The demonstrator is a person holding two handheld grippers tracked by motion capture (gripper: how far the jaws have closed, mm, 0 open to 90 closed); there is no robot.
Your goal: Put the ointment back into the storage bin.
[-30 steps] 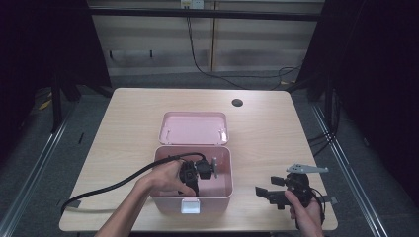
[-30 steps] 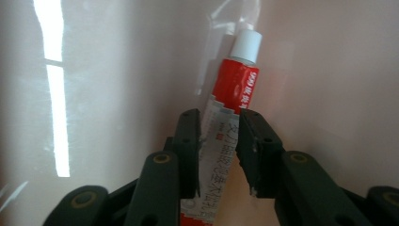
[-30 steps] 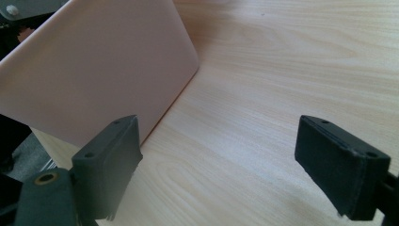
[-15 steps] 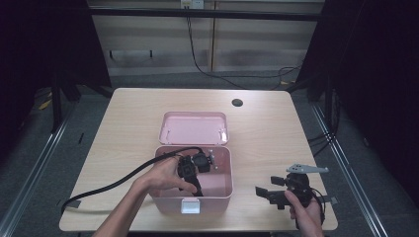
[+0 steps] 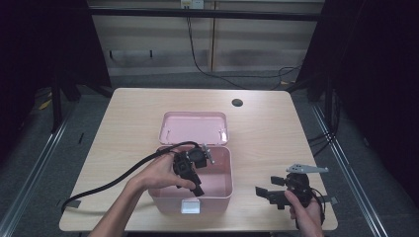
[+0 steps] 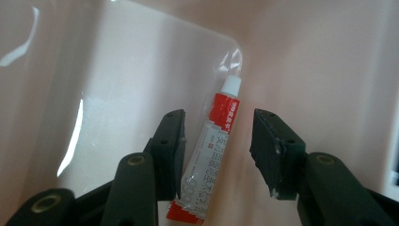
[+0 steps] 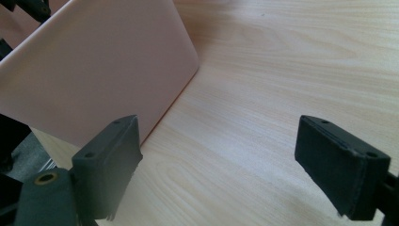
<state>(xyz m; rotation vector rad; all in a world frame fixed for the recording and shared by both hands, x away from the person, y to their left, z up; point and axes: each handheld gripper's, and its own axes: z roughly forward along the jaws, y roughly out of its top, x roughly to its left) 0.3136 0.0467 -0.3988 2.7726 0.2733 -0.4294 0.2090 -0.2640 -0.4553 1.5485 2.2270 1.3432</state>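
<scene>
**Left gripper poised over a small tube inside the pink box**

A small tube (image 6: 212, 155) with red bands, a white cap and printed lettering on its pale middle lies on the floor of the pink box (image 5: 225, 190). A clear wrapper shows around its cap end. In the left gripper view the tube runs slantwise, its cap pointing up and away and its red tail end near the bottom edge of the picture. The left gripper (image 6: 217, 153) hangs over it with its jaws released and apart. The tube passes through the gap between them, close beside the left jaw and clear of the right one. Whether the left jaw touches the tube cannot be told.

In the high view the left gripper (image 5: 190, 170) reaches down into the open box from its left side, held in the person's left hand (image 5: 155, 175), and its black cable (image 5: 111, 180) trails away across the wooden table (image 5: 128, 118) toward the near left corner. The box's lid (image 5: 193, 128) lies tipped back on the far side.

The right gripper (image 5: 269, 193) rests low over the table to the right of the box, apart from it, held in the right hand (image 5: 304, 212). Its jaws are spread wide with nothing between them, and the right gripper view shows bare wood under them and the box's outer wall (image 7: 94, 66) near the left jaw.
</scene>
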